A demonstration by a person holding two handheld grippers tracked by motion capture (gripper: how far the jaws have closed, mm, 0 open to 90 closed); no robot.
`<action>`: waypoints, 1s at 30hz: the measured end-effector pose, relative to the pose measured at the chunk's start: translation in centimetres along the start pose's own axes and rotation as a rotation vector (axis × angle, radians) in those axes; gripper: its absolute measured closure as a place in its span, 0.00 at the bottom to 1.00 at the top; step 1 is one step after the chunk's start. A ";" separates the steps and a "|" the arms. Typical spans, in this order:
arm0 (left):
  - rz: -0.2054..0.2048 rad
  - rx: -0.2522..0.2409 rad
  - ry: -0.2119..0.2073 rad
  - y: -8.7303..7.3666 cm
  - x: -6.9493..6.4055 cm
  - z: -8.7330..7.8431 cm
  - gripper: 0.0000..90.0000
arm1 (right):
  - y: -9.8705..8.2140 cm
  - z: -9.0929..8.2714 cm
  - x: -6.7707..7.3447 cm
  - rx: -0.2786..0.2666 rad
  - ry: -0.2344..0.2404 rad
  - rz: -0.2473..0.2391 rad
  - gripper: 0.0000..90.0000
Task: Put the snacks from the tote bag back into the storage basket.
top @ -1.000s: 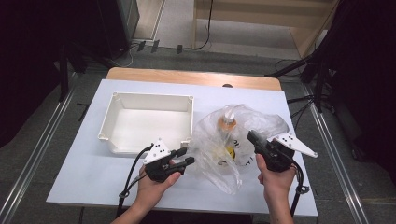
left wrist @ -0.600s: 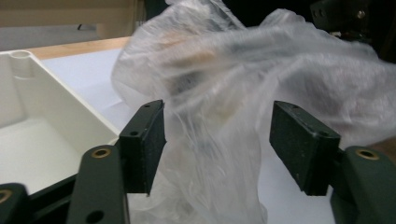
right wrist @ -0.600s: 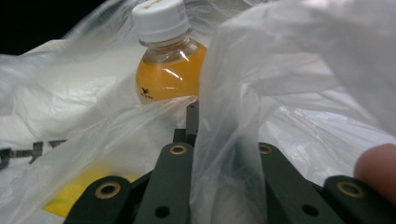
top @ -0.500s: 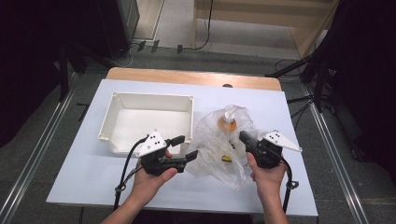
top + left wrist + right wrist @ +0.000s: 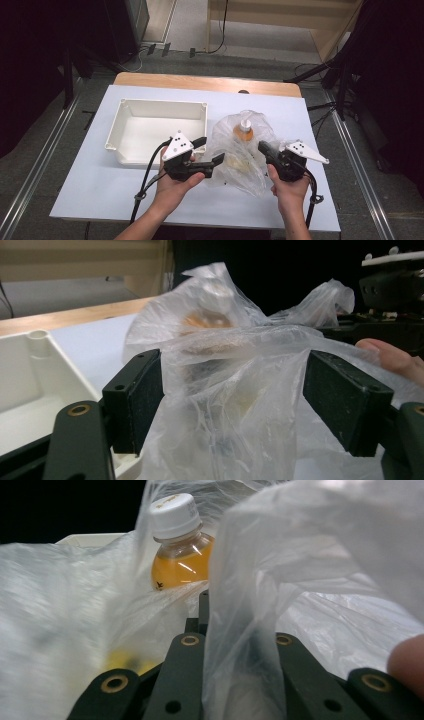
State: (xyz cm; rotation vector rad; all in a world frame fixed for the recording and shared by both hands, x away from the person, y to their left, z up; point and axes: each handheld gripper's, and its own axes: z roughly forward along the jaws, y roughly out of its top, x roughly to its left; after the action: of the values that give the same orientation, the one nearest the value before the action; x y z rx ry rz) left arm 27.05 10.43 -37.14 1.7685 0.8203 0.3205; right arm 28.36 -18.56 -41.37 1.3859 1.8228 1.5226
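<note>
My right gripper (image 5: 264, 148) pinched the plastic bag (image 5: 243, 165); the left gripper (image 5: 212, 152), jaws just opening, straddled it beside the white tray (image 5: 159, 106). Film blurred the bottle (image 5: 181, 545).

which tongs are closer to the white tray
Left. The left tongs sit right by the tray near its front right corner; the right tongs are beyond the bag.

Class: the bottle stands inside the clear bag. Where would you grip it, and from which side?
Grip the bottle at the narrow neck under its white cap, coming from above through the bag mouth: it stands upright and plastic wraps its sides.
</note>
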 end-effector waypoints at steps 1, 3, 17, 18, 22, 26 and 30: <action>-0.006 0.029 -0.004 0.1 -0.1 0.6 0.26 | 0.0 0.0 0.0 0.000 -0.001 -0.003 0.95; -0.008 0.075 0.009 0.1 -0.4 1.6 0.26 | 0.0 0.1 0.2 0.002 0.007 -0.005 0.95; -0.056 0.239 0.082 -0.8 0.5 5.5 0.77 | -0.1 0.3 0.5 0.023 0.040 -0.021 0.95; -0.074 0.239 0.065 -0.8 0.7 5.6 0.84 | -0.2 0.3 0.5 0.024 0.040 -0.022 0.94; -0.103 0.237 0.046 -0.9 1.5 5.6 0.96 | -0.2 0.1 0.1 0.014 0.011 -0.011 0.95; -0.112 0.224 0.053 -0.8 2.0 5.3 0.97 | -0.8 0.0 -1.2 0.022 -0.022 0.018 0.94; -0.129 0.198 0.067 -0.6 2.5 5.0 0.98 | -2.0 -0.1 -2.5 0.047 -0.061 0.045 0.92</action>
State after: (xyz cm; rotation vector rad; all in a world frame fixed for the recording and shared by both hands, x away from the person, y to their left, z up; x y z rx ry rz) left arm 31.59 8.58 -39.91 1.8855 1.0384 0.2198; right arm 28.54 -20.56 -43.84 1.4879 1.8138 1.4515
